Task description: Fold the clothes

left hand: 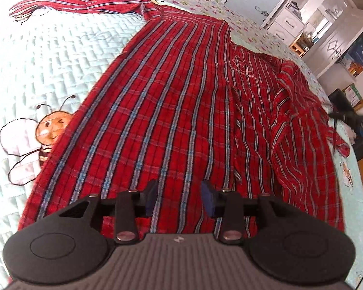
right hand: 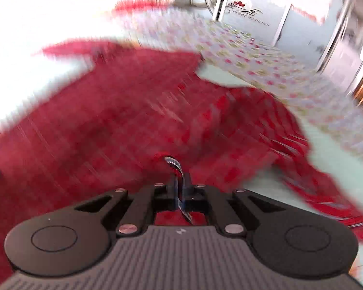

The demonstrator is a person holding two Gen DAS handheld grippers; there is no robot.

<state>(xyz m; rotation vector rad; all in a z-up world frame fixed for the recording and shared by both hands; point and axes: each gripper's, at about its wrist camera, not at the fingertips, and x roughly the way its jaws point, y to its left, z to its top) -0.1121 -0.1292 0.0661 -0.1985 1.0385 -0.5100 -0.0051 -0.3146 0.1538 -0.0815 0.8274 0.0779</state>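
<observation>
A quilted bedspread [left hand: 48, 55] with a bee picture [left hand: 36, 140]; white drawers [left hand: 288, 24] beyond.

A quilted bed [left hand: 60, 55] carries 1 red plaid shirt [left hand: 171, 111].

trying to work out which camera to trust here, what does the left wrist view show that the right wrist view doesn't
Only the left wrist view: the left gripper with jaws open and empty over the hem, the spread sleeve, and a bee print on the quilt, all sharp.

Only the right wrist view: the right gripper with jaws shut on a fold of the shirt; heavy motion blur hides detail.

Both: the red plaid shirt on the bed.
</observation>
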